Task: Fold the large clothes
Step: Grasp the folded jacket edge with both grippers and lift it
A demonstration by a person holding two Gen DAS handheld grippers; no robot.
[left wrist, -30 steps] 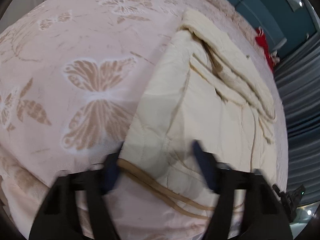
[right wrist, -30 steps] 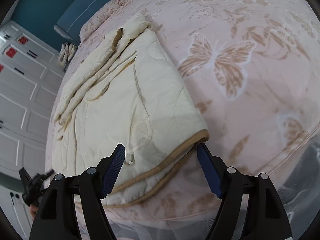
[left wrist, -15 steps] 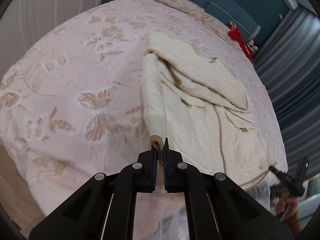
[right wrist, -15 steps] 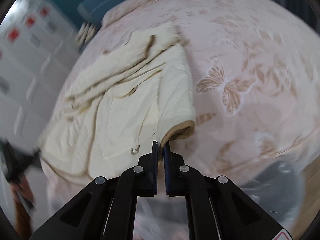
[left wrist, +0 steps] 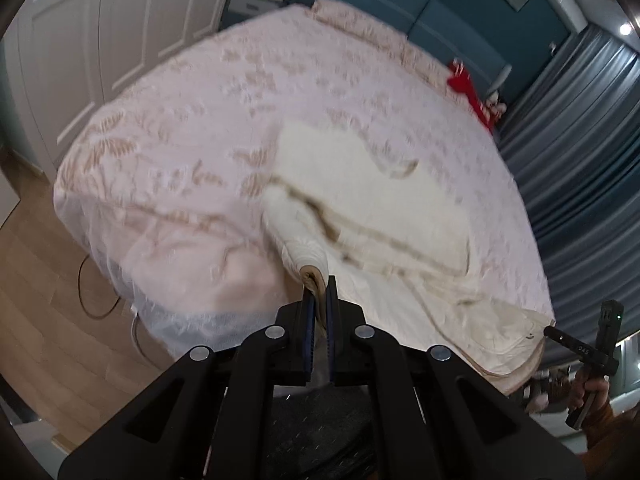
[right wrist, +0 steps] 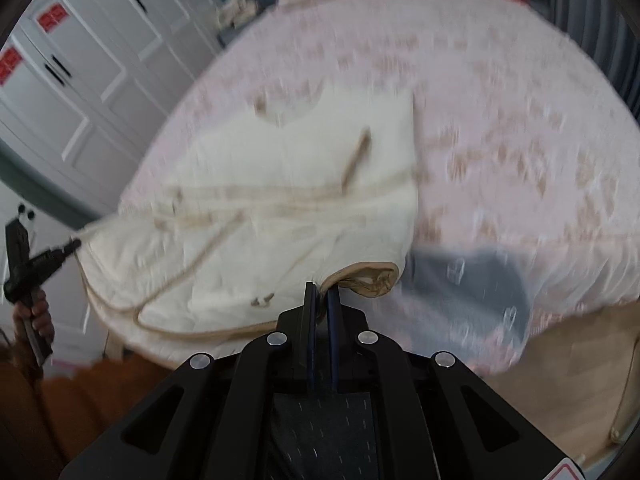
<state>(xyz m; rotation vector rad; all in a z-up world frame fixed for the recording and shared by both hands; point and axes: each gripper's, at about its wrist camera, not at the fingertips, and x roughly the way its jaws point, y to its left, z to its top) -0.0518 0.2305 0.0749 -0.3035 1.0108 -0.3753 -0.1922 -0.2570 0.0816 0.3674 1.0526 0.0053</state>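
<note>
cream quilted garment [left wrist: 372, 208]: centre to lower right of the left wrist view, lying on the bed [left wrist: 192, 128]; tan-trimmed hem pulled toward the cameras, both views blurred by motion
left gripper [left wrist: 319, 300]: lower centre of frame, jaws pressed together on a rolled tan-edged corner of the hem
right gripper [right wrist: 321, 300]: lower centre of the right wrist view, jaws pinched on the other hem corner, tan binding curling just right of the tips
bedspread: pink with tan butterfly print, garment spread over its near half
background: white wardrobe doors [right wrist: 80, 80] upper left of the right wrist view, grey curtain [left wrist: 580, 128] right edge of the left wrist view, red item [left wrist: 468, 92] upper right
step in hand (judged): lifting the near hem to fold it away over the body of the garment
doing it well: raise both corners level, hold the hem taut between the grippers, carry it straight toward the far edge; don't let go until the edges line up
risk: thick padding may slip from a shallow pinch; uneven lift gives a skewed fold
</note>
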